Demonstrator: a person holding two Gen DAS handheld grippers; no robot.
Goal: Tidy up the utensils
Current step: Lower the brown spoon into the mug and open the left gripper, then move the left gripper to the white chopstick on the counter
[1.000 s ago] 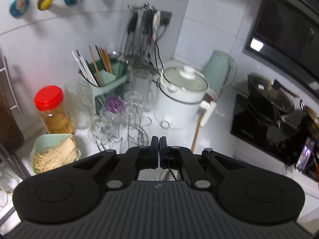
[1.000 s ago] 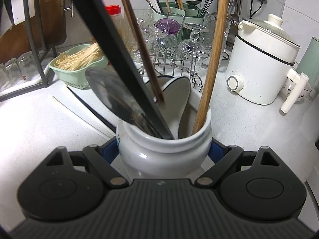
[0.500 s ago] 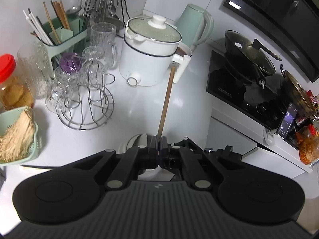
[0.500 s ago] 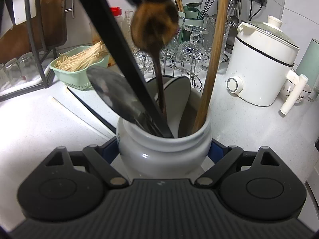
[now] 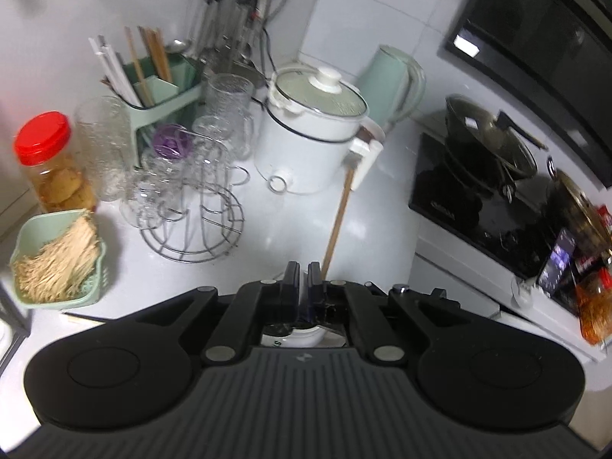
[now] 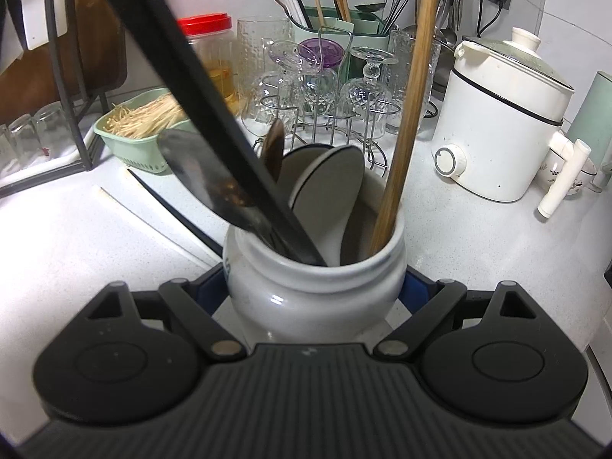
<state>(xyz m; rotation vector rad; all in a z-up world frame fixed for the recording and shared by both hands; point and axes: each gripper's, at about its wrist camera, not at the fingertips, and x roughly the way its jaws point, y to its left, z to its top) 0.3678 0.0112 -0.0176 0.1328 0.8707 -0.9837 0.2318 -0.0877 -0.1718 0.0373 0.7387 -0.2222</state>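
Note:
My right gripper (image 6: 315, 287) is shut on a white ceramic utensil jar (image 6: 313, 287) standing on the counter. The jar holds a black-handled utensil (image 6: 214, 122), a wooden handle (image 6: 409, 114), a metal spoon (image 6: 206, 179), white spoons (image 6: 329, 187) and a small brown wooden spoon (image 6: 273, 147). My left gripper (image 5: 304, 273) hovers above the jar (image 5: 290, 338), its fingers a narrow gap apart with nothing between them. The wooden handle (image 5: 338, 218) rises past its fingertips.
A glass rack (image 6: 325, 88), a green chopstick caddy (image 6: 336, 23), a red-lidded jar (image 6: 208, 46), a green basket of sticks (image 6: 145, 130) and a white cooker (image 6: 501, 114) stand behind. Loose chopsticks (image 6: 160, 214) lie left of the jar. A stove (image 5: 485, 206) is at right.
The brown wooden spoon held by my left gripper has dropped into the jar. My left gripper has let go and lifted away. My right gripper has not moved.

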